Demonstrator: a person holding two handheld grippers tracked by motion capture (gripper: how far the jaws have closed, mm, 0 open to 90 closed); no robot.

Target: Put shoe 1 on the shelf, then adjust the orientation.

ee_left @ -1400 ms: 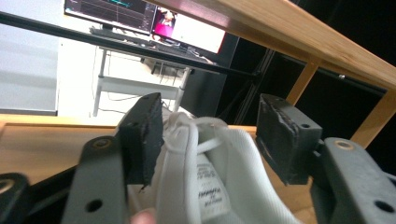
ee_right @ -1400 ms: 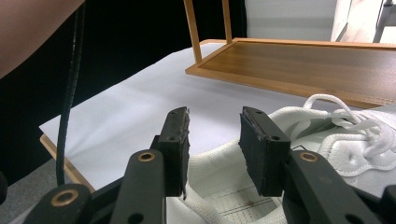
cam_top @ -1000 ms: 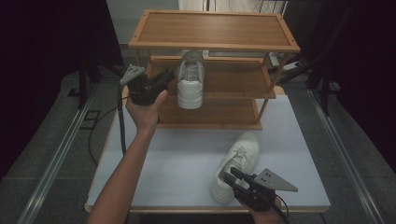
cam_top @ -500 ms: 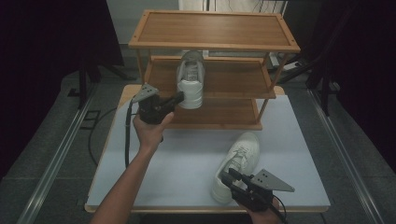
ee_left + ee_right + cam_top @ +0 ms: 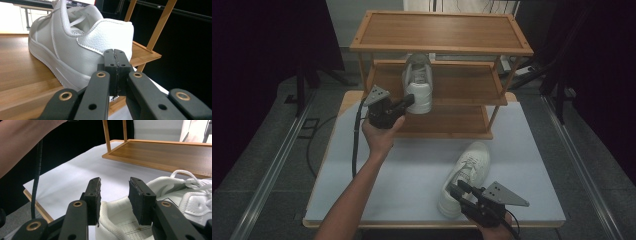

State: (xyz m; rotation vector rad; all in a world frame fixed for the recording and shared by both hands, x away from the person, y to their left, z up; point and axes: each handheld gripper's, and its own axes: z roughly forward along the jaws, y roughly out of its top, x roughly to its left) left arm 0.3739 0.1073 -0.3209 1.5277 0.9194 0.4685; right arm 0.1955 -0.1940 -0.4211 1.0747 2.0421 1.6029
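One white sneaker [image 5: 418,82] stands on the middle shelf of a wooden rack [image 5: 442,31], heel toward me. My left gripper [image 5: 408,101] is shut and empty, its tips just short of that heel. In the left gripper view the sneaker [image 5: 75,42] rises right behind the closed left gripper [image 5: 115,53]. A second white sneaker [image 5: 464,175] lies on the white table [image 5: 412,175] at the front right. My right gripper [image 5: 459,189] is open at its heel. In the right gripper view the right gripper [image 5: 114,187] straddles that sneaker's [image 5: 175,200] heel collar without pinching it.
The rack has three shelves. Its bare bottom shelf [image 5: 172,151] lies just beyond the table sneaker. The left forearm [image 5: 22,140] and its cable [image 5: 37,177] cross the left of the right gripper view. Dark floor and rails surround the table.
My left gripper has shifted right and slightly lower, from the rack's left side toward the shelf sneaker's heel. The right gripper has stayed at the table sneaker's heel.
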